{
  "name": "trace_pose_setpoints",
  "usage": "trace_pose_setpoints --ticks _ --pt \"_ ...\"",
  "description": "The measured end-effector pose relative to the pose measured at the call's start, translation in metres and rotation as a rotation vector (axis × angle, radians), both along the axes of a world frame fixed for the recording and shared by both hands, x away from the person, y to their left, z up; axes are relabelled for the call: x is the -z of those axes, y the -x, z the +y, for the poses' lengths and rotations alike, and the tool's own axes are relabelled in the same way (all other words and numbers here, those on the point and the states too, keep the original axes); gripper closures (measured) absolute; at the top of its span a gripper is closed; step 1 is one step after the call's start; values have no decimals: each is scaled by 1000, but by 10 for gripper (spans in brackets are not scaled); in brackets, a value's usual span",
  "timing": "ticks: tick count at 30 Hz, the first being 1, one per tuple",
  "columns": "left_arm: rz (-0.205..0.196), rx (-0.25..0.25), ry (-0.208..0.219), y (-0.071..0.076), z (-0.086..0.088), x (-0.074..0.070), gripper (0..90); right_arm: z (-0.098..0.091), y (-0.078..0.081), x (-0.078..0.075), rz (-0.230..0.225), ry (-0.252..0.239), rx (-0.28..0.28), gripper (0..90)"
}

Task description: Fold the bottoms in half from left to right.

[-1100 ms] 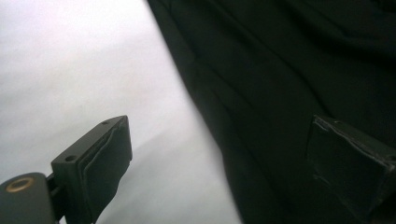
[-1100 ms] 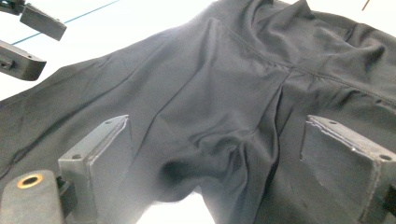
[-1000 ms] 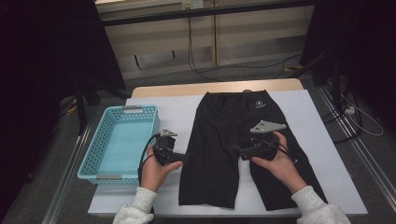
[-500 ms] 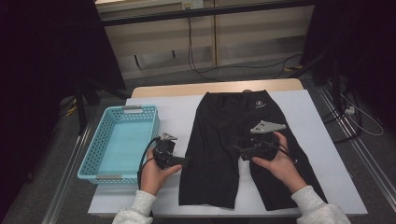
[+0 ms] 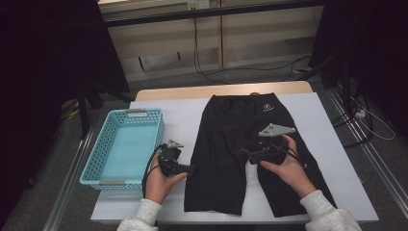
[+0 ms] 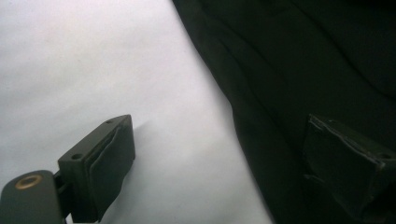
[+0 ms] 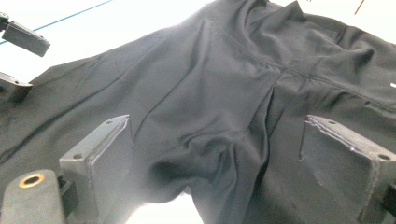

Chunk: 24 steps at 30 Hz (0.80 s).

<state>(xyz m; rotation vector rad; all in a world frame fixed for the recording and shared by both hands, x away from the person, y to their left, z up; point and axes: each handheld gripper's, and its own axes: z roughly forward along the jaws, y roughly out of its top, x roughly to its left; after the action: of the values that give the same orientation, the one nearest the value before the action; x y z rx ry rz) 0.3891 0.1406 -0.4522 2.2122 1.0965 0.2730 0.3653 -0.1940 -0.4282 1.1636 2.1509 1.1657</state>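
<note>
Basket at 9 o'clock on table, nothing inside. Shorts flat at centre. Left tongs released, straddling shorts' edge. Right tongs released over crotch.

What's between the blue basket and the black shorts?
In the high view, the left gripper and the hand holding it sit on the white table between the blue basket and black shorts.

Black shorts with a small white logo lie on the white tabletop; the perforated basket is light blue.
</note>
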Motion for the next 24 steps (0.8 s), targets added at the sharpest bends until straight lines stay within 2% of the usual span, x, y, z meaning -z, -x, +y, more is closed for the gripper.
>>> trace_pose_setpoints --ticks 5,8,10,12,15,19,20,23,24 --pt "-29 9 -20 3 -1 0 162 2 -1 0 -10 7 -1 95" --pt "-15 14 11 5 -4 -2 303 2 -1 1 -8 14 -2 94" --pt "-13 9 2 6 -7 -3 355 2 -1 1 -9 17 0 94" --pt "5 4 22 7 -9 -4 461 2 -1 1 -8 17 1 95" --pt "22 -9 28 7 -10 -5 552 1 -1 1 -9 15 0 94" --pt "49 -19 47 6 -10 -6 645 2 -1 2 -8 21 3 94" --pt "61 -20 65 6 -10 -6 652 3 -2 2 -6 23 3 94" --pt "68 -21 68 6 -11 -6 709 4 -2 3 -3 26 1 95" --pt "90 -13 87 6 -12 -5 728 4 -2 3 -6 28 1 95"
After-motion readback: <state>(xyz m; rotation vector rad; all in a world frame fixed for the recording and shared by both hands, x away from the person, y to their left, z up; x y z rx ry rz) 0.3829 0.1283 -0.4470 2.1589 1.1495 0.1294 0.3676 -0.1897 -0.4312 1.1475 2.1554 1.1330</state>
